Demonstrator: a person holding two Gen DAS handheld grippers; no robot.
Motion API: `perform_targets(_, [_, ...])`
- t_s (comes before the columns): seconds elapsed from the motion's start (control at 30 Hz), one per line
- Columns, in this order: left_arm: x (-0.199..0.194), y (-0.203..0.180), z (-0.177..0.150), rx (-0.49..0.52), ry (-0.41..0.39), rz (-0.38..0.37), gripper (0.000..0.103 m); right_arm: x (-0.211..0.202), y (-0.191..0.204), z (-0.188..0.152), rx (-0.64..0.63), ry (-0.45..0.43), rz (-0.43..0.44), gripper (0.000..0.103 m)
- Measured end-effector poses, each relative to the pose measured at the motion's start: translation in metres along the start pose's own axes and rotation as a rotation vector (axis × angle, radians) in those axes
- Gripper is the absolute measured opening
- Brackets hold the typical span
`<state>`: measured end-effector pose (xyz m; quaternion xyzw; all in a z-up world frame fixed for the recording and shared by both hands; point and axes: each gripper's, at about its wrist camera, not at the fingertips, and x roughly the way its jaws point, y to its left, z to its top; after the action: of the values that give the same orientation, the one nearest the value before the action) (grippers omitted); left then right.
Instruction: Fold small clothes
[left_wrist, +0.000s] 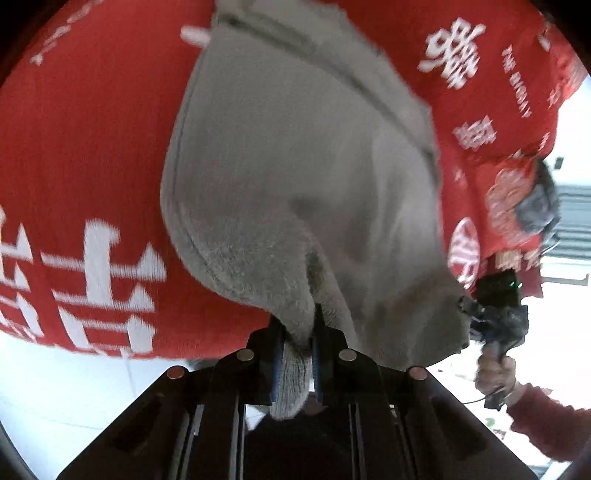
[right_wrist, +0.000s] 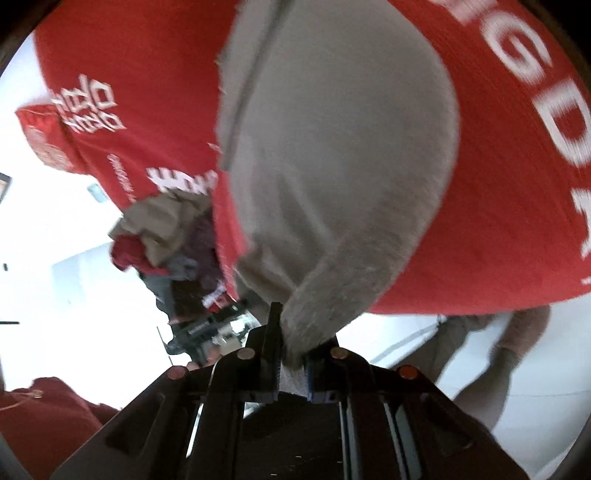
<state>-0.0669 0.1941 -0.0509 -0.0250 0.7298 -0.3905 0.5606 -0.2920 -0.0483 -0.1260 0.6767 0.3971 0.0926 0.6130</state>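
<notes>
A small grey garment (left_wrist: 295, 166) of soft knit cloth hangs in front of a red cloth with white lettering (left_wrist: 81, 147). My left gripper (left_wrist: 297, 332) is shut on a bunched corner of it, with cloth pinched between the blue-lined fingers. In the right wrist view the same grey garment (right_wrist: 332, 147) fills the middle, and my right gripper (right_wrist: 291, 350) is shut on another corner of it. The right gripper (left_wrist: 495, 317) also shows at the right edge of the left wrist view, held in a hand, at the garment's far corner.
The red cloth with white lettering (right_wrist: 498, 184) covers most of the background in both views. A heap of mixed clothes (right_wrist: 166, 236) lies to the left in the right wrist view. A bright white surface (right_wrist: 74, 277) lies below. A person's red sleeve (left_wrist: 554, 424) is at lower right.
</notes>
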Motion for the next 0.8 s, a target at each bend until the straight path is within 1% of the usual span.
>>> perform_targets(0.07, [-0.013,-0.004,0.02,0.006,-0.034,-0.027,0.014,-0.006,0.015,0.005,-0.017,-0.035,0.031,0.01])
perform_targets(0.13, [-0.027,-0.009,0.042,0.025,-0.074,-0.043,0.014,-0.01,0.039,0.013,-0.044,-0.079,0.073,0.01])
perform_targets(0.2, [-0.041,-0.016,0.061,0.056,-0.113,-0.044,0.014,-0.014,0.06,0.023,-0.069,-0.112,0.115,0.01])
perform_targets(0.3, [-0.058,-0.03,0.098,0.105,-0.172,-0.036,0.014,-0.02,0.093,0.052,-0.12,-0.142,0.156,0.01])
perform_targets(0.33, [-0.062,-0.033,0.115,0.111,-0.197,-0.036,0.014,-0.021,0.101,0.062,-0.131,-0.145,0.164,0.01])
perform_targets(0.4, [-0.068,-0.034,0.137,0.107,-0.225,-0.024,0.014,-0.022,0.114,0.086,-0.147,-0.154,0.18,0.01])
perform_targets(0.47, [-0.073,-0.03,0.161,0.085,-0.258,0.009,0.014,-0.023,0.124,0.116,-0.153,-0.164,0.189,0.01])
perform_targets(0.5, [-0.073,-0.028,0.174,0.066,-0.275,0.014,0.014,-0.023,0.128,0.137,-0.15,-0.172,0.198,0.01])
perform_targets(0.57, [-0.066,-0.025,0.201,0.031,-0.3,0.026,0.014,-0.025,0.132,0.167,-0.136,-0.189,0.208,0.01])
perform_targets(0.6, [-0.057,-0.024,0.215,0.018,-0.305,0.036,0.014,-0.025,0.133,0.19,-0.116,-0.206,0.213,0.01])
perform_targets(0.63, [-0.047,-0.021,0.233,0.003,-0.306,0.058,0.014,-0.026,0.132,0.206,-0.1,-0.219,0.21,0.01])
perform_targets(0.67, [-0.041,-0.019,0.24,-0.001,-0.304,0.072,0.014,-0.025,0.129,0.221,-0.081,-0.23,0.203,0.01])
perform_targets(0.7, [-0.031,-0.016,0.252,-0.009,-0.301,0.1,0.014,-0.024,0.124,0.243,-0.056,-0.24,0.186,0.01])
perform_targets(0.73, [-0.017,-0.012,0.267,-0.023,-0.292,0.144,0.014,-0.021,0.119,0.257,-0.046,-0.237,0.171,0.01])
perform_targets(0.77, [-0.007,-0.012,0.273,-0.034,-0.287,0.169,0.014,-0.017,0.115,0.272,-0.04,-0.229,0.147,0.01])
perform_targets(0.8, [0.005,-0.006,0.285,-0.057,-0.273,0.201,0.014,-0.01,0.107,0.291,-0.031,-0.21,0.102,0.011])
